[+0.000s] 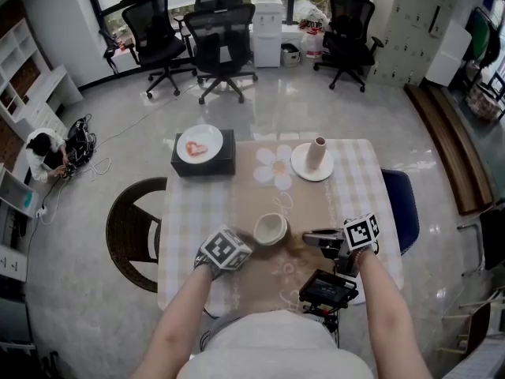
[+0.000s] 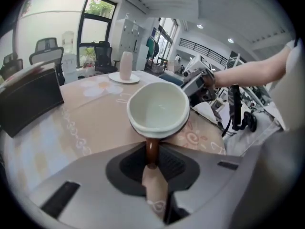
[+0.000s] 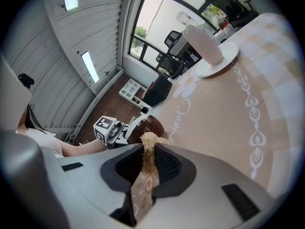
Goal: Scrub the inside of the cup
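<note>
Holding the cup (image 2: 158,108) by its brown handle: your left gripper (image 2: 151,162) has its jaws narrow, pinched on that handle right at the tips, with the cup body just ahead of them. Can't tell whether the cup's base rests on the counter (image 2: 86,128). The mouth is tipped back toward the jaws and the white inside is fully exposed, likely so your other hand can reach in.

Right gripper (image 3: 147,152): jaws closed on a tuft of straw-coloured scrubber (image 3: 149,141), fibres sticking out past the tips. The cup's brown outer wall sits just beyond those fibres; can't tell if they touch. The scrubber is outside the cup, not yet in the mouth. Judgement: bring the tuft round to the rim, and note that a handle-only grip may let the cup twist under pressure.

Farther ahead of both jaws, well apart: a pale vase (image 1: 318,153) upright on a white plate (image 1: 304,170), and a black box (image 1: 209,166) carrying a second plate (image 1: 199,144). Neither looks to be in the working path.
</note>
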Demonstrator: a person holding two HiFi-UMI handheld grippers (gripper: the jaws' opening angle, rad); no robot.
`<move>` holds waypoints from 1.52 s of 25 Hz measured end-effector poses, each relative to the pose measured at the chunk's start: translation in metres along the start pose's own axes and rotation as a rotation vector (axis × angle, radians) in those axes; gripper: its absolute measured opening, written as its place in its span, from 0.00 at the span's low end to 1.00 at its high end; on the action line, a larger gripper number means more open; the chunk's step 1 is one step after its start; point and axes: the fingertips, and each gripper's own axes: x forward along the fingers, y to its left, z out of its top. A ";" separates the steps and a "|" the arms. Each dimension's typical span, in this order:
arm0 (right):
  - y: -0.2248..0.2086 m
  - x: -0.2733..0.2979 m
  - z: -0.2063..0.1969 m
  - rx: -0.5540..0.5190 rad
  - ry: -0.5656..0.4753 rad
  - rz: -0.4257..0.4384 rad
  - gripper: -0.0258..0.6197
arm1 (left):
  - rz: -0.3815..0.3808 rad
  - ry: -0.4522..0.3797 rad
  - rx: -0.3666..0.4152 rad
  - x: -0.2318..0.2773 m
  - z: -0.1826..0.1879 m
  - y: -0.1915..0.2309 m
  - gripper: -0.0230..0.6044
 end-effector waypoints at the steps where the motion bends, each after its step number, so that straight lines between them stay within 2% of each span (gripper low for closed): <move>1: 0.001 0.001 -0.001 -0.005 0.000 -0.001 0.14 | -0.006 -0.008 -0.020 -0.001 0.001 -0.001 0.13; 12: 0.002 0.003 -0.010 -0.057 -0.008 -0.019 0.14 | -0.038 -0.060 -0.136 -0.006 0.011 -0.006 0.13; 28: 0.004 0.001 -0.011 -0.002 -0.092 -0.014 0.14 | -0.050 -0.083 -0.329 -0.008 0.023 -0.015 0.13; 32: 0.005 0.003 -0.014 -0.014 -0.103 -0.027 0.14 | -0.019 -0.087 -0.393 -0.008 0.021 -0.017 0.13; 38: 0.004 0.002 -0.017 -0.001 -0.169 -0.053 0.14 | 0.062 -0.133 -0.547 -0.004 0.021 -0.024 0.13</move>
